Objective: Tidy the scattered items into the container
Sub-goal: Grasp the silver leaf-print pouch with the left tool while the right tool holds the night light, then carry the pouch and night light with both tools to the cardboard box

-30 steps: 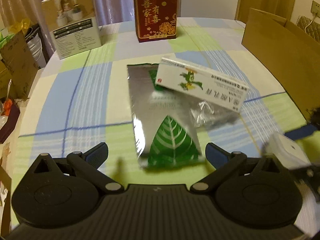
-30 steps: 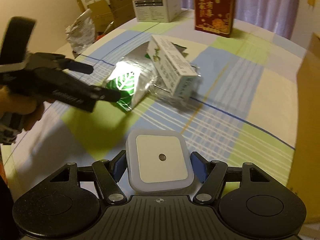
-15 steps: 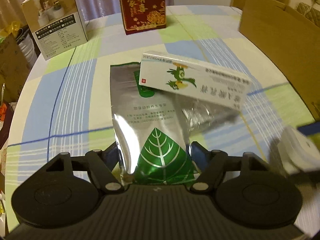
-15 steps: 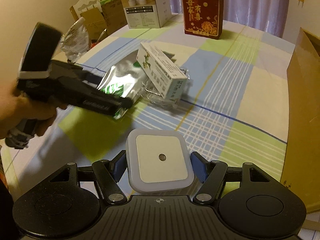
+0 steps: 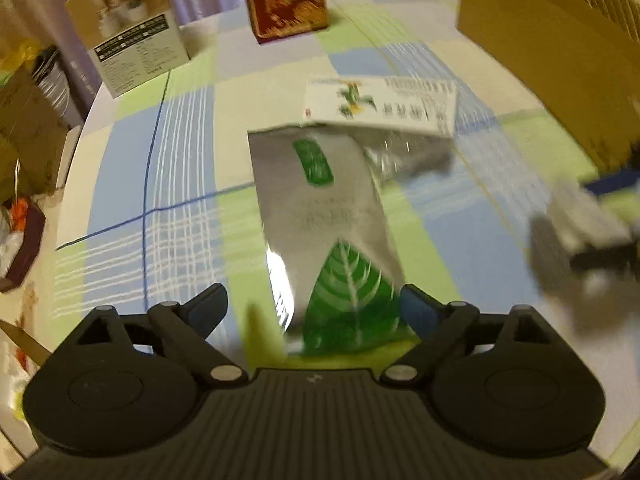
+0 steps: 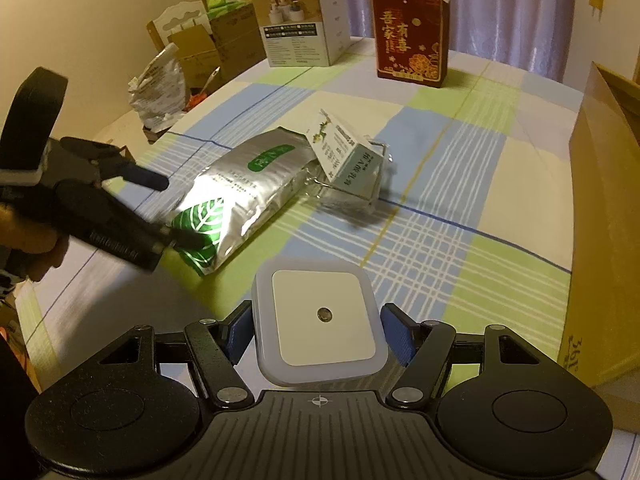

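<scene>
The silver foil pouch with a green leaf print (image 5: 332, 236) lies flat on the counter (image 6: 460, 168), its leaf end between the spread fingers of the left claw (image 5: 312, 308); that claw is open, the right pad close against the pouch edge and the left pad well clear of it. The far end of the pouch is tucked under a white rectangular carton with green print (image 5: 380, 106), which leans on a crumpled clear plastic wrapper (image 6: 352, 192); if the left claw closes and pulls, the carton may well topple or be dragged along, and the slick foil could slide out of an off-centre pinch. The right claw (image 6: 318, 336) is clamped on a white square night light with rounded corners (image 6: 322, 332), held above the counter; the light sits broad-face-up between the pads, so a bump against the other tool could twist it loose.

The brown cardboard box (image 6: 604, 208), likely the container, stands at the right edge of the counter, its wall tall; the light would probably have to be lifted over that rim, and clipping it is a risk. Between the pouch and the box the checked cloth is bare, giving room to travel; a red carton with gold characters (image 6: 408, 32) and a white product box (image 6: 304, 24) stand well apart at the far side; the near-left counter edge is close to the left claw.
</scene>
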The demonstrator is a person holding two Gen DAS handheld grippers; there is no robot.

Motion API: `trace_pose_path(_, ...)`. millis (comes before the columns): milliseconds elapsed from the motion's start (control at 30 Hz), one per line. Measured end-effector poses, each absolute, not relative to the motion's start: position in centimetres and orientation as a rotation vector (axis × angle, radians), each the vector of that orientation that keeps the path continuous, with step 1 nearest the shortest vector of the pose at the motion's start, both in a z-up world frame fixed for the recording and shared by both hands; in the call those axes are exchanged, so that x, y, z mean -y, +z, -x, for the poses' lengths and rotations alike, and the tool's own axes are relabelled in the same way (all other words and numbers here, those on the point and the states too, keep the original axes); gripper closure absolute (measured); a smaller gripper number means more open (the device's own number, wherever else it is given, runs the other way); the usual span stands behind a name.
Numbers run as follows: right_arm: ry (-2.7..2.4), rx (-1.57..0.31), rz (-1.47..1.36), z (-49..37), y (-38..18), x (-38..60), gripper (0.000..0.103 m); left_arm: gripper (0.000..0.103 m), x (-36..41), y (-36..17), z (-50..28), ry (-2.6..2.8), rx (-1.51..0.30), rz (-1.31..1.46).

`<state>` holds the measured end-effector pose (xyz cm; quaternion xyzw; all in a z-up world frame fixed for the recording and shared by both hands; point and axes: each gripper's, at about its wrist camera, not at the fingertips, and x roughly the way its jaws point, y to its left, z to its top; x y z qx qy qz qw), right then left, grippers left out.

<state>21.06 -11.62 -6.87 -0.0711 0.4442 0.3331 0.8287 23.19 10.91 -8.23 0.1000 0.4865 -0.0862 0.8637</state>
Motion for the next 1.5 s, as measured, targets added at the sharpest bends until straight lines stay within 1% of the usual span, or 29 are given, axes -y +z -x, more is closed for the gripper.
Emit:
trace_pose_path(133,0.68,-0.944,0.148,-21.3,-7.1,12.1,0.033,0.01,-9.3,-8.9,-25.4,-0.147,-0.994,-0.186)
trace_pose_path(333,0.664,-0.95,0.139,-21.9,-7.6,12.7,0.033,0.012,-7.3,-10.6,-27.5,-0.107,-0.993,-0.237)
trace_pose_path(400,0.662,-0.95,0.133,-22.0,-7.7,12.8,0.033,0.017,-7.3,-10.9,-27.5,-0.096,-0.994,-0.255)
trace_pose_path(433,0.662,-0.95,0.129,-22.1,-7.7,12.9,0.033,0.023,-7.3,-11.0,-27.5,-0.089,-0.998,-0.267)
trace_pose_path(500,0.665,-0.947,0.125,-22.2,-7.8,12.9,0.033,0.023,-7.6,-11.2,-27.3,-0.104,-0.993,-0.272)
trace_pose_path(533,0.666,-0.946,0.123,-22.3,-7.8,12.9,0.033,0.026,-7.7,-11.2,-27.2,-0.111,-0.999,-0.274)
trace_pose_path(567,0.667,-0.944,0.122,-22.3,-7.8,13.0,0.033,0.033,-7.8,-11.0,-27.0,-0.117,-0.997,-0.284)
trace_pose_path(600,0.668,-0.942,0.12,-22.2,-7.7,13.0,0.033,0.037,-7.9,-10.7,-26.8,-0.127,-0.991,-0.289)
trace_pose_path(633,0.668,-0.94,0.118,-22.2,-7.6,13.0,0.033,0.043,-7.9,-10.4,-26.7,-0.135,-0.994,-0.286)
trace_pose_path(667,0.669,-0.938,0.117,-22.1,-7.6,13.0,0.033,0.046,-8.1,-10.0,-26.6,-0.144,-1.003,-0.281)
trace_pose_path(867,0.667,-0.929,0.112,-21.2,-6.7,13.2,0.033,0.048,-8.4,-8.3,-24.5,-0.216,-1.028,-0.304)
trace_pose_path(1167,0.678,-0.895,0.125,-19.0,-4.2,12.9,0.033,0.048,-8.8,-4.5,-20.7,-0.226,-0.985,-0.309)
trace_pose_path(1500,0.638,-0.856,0.125,-15.9,-0.7,14.8,0.033,0.048,-6.4,-1.0,-17.5,-0.275,-0.947,-0.324)
